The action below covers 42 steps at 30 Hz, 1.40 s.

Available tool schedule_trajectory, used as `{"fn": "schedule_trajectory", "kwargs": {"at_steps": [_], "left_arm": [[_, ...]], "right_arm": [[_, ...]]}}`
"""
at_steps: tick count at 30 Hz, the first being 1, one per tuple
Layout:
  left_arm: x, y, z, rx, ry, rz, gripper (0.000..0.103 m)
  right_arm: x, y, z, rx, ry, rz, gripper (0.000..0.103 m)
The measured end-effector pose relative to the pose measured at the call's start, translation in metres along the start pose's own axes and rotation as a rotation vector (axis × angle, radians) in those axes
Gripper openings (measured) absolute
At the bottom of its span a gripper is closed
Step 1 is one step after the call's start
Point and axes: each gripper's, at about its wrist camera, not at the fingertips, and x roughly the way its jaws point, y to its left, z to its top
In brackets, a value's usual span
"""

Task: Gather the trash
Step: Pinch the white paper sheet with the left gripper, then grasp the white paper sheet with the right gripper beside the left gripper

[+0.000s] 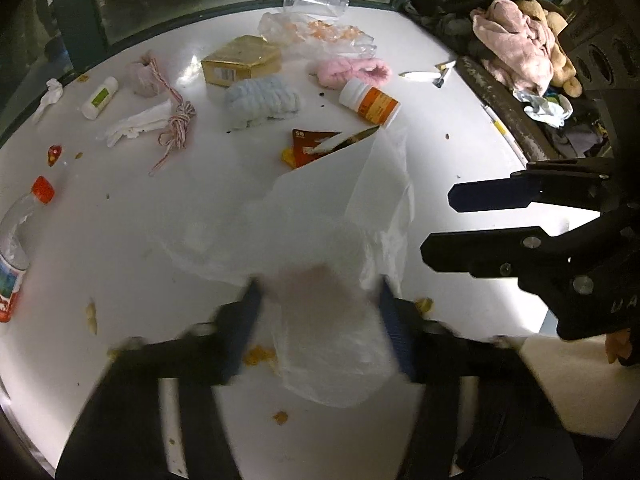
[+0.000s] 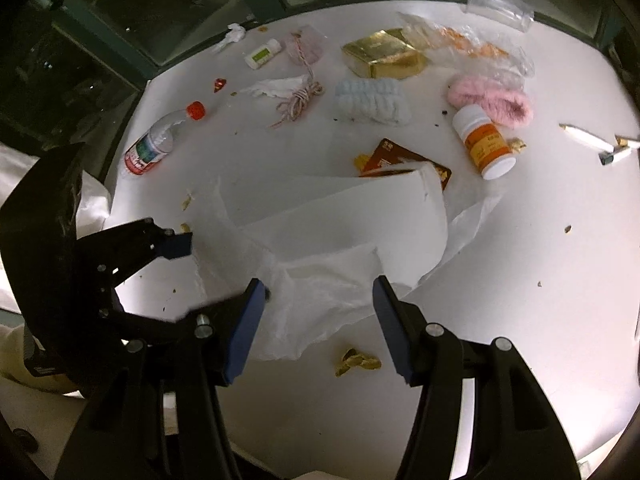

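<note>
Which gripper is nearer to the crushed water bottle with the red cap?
Left. The left gripper sits on the side of the water bottle; the right gripper is farther off, over the white plastic bag.

A white round table (image 1: pixel 120 220) filled both views, its surface brightly lit toward the near right edge. Behind its far rim stood a window with a dark green frame (image 1: pixel 76 4) and dark glass (image 2: pixel 168 8). On the table, a pale blue fuzzy sock (image 1: pixel 262 100) lay near the middle, and a pink fuzzy sock (image 1: pixel 354 72) lay well to its right, nearer the far rim. Beyond the table's right edge ran a dark, worn ledge (image 1: pixel 504 108). Past it sat a crumpled pink towel (image 1: pixel 516 48), with a tan plush toy (image 1: pixel 560 60) touching its right side.
</note>
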Motion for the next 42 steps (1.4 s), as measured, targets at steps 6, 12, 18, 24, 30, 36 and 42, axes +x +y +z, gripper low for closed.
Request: {"fn": "schedule_trajectory", "kwargs": {"at_steps": [6,12,18,24,30,36,42], "left_arm": [[0.004,0.011,0.001,-0.014,0.019,-0.049,0.015],[0.006,-0.005,0.003,0.067,0.022,-0.098,0.007],[0.019,-0.018,0.007,0.126,0.054,-0.138,0.007],[0.022,-0.030,0.010,0.180,0.061,-0.159,0.007],[0.027,-0.035,0.011,0.215,0.065,-0.153,0.005],[0.034,-0.028,0.016,0.217,0.079,-0.184,0.003],[0.033,-0.030,0.018,0.278,0.053,-0.193,0.003]], "right_arm": [[0.012,-0.012,0.004,0.114,0.009,0.013,0.054],[0.019,-0.027,0.006,0.247,0.014,0.045,0.054],[0.021,-0.036,0.008,0.333,0.011,0.083,0.070],[0.020,-0.041,0.022,0.378,-0.006,0.123,0.070],[0.029,-0.042,0.034,0.382,0.025,0.131,0.075],[0.044,-0.051,0.034,0.427,0.074,0.136,0.076],[0.053,-0.058,0.046,0.460,0.117,0.134,0.080]]}}
